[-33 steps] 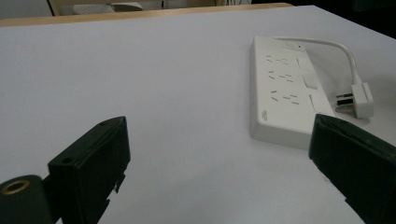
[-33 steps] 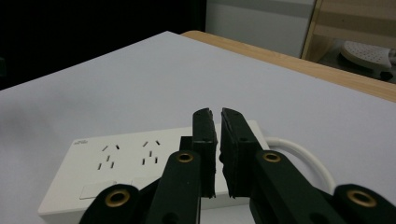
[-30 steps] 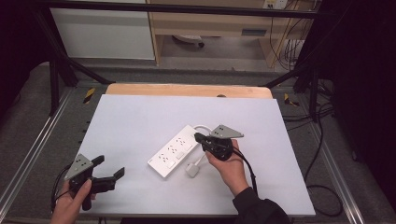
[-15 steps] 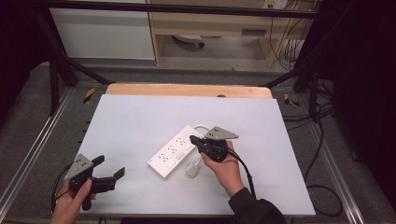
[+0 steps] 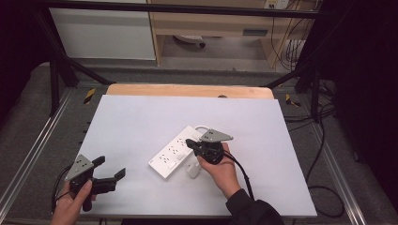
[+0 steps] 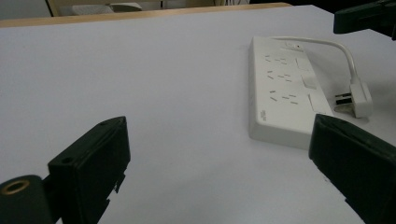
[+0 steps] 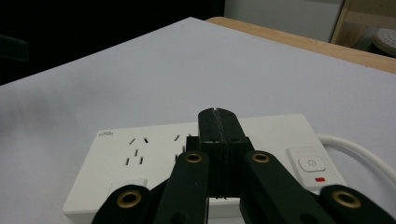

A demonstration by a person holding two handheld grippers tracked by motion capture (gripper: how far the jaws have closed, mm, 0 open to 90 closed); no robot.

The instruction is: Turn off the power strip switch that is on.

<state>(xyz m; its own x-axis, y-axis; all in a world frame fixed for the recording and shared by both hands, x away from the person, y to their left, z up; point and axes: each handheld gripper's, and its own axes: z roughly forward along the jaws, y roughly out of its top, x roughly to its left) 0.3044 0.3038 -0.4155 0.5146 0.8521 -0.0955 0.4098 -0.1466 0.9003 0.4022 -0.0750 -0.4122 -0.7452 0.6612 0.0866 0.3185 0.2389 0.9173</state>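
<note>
Step in hand: the right gripper (image 5: pixel 193 144), jaws pressed together on nothing, is hovering over the white plastic six-socket power strip (image 5: pixel 180 150), likely aiming at a socket or the switch.
Strip: lying just below its tips.
White plug (image 6: pixel 358 98): lying beside the strip, under the right hand.
Left gripper (image 5: pixel 109 171): waiting wide apart, well left.
Next: probably lowering precisely, tips staying together.

A white rectangular power strip (image 5: pixel 177 151) lies diagonally on the pale grey table top (image 5: pixel 141 122). Its white cable (image 6: pixel 322 43) loops to a white plug (image 5: pixel 192 169) lying just beside it. A light wooden strip (image 5: pixel 187 90) borders the table's far edge.
</note>
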